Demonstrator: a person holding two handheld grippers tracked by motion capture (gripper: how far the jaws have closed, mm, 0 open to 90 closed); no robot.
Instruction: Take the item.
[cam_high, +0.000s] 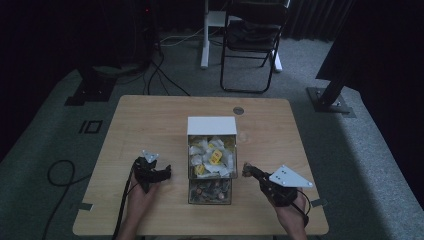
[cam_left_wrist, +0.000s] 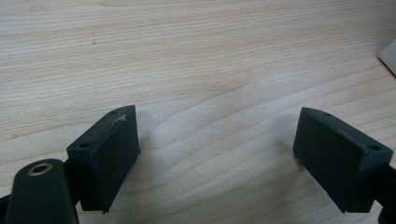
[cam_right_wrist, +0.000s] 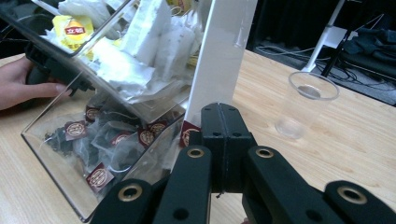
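A clear 2-tier box (cam_high: 211, 165) with a white back panel sits at the centre of the high view on the wooden tabletop (cam_high: 150, 120). Its long axis runs from the upper part of the frame down toward the bottom edge, the open trays facing the person. The upper tray holds white and yellow tea bags (cam_high: 212, 156); the lower tray holds dark bags with round red labels (cam_right_wrist: 98, 176).

The left gripper (cam_high: 159, 172) lies left of the box, just beside it. In the left gripper view its fingers (cam_left_wrist: 112, 154) stand wide apart over bare wood, holding nothing.

The right gripper (cam_high: 247, 170) is at the box's right side, tips near the lower tray. In the right gripper view its fingers (cam_right_wrist: 226, 140) are pressed together with no gap; whether anything is pinched between them cannot be told. A clear plastic cup (cam_right_wrist: 306, 102) stands upright at the right of that view.
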